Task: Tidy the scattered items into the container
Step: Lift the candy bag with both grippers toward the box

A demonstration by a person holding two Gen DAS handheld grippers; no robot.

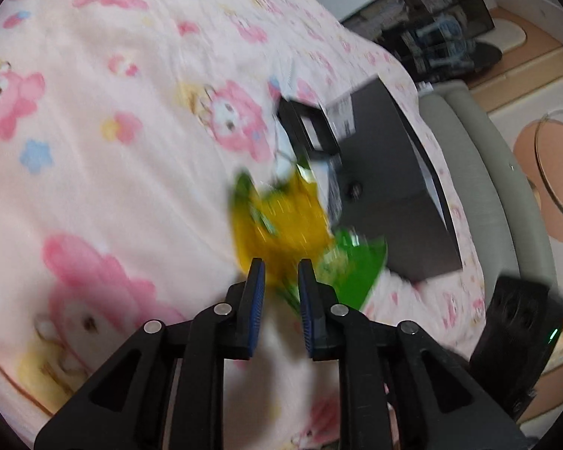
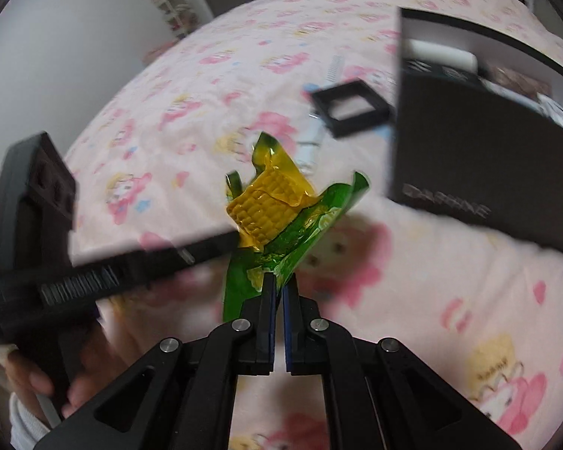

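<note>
A corn packet [image 2: 270, 206], yellow kernels in green wrapping, hangs above the pink blanket. My right gripper [image 2: 277, 281] is shut on its green lower end. My left gripper [image 1: 280, 268] stands slightly open with the blurred packet [image 1: 281, 225] just past its tips; no pad presses on it. Seen from the right wrist, the left gripper [image 2: 229, 242] reaches in from the left, its tip at the packet's yellow edge. The black box [image 2: 469, 142] lies open at the right with items inside. In the left wrist view the black box [image 1: 394, 187] sits beyond the packet.
A black square frame [image 2: 351, 107] lies on the blanket [image 2: 169, 112] near the box. A person's hand [image 2: 37, 382] holds the left gripper. In the left wrist view the bed's grey edge [image 1: 469, 187] drops to the floor, with a round glass table [image 1: 559, 165] beside it.
</note>
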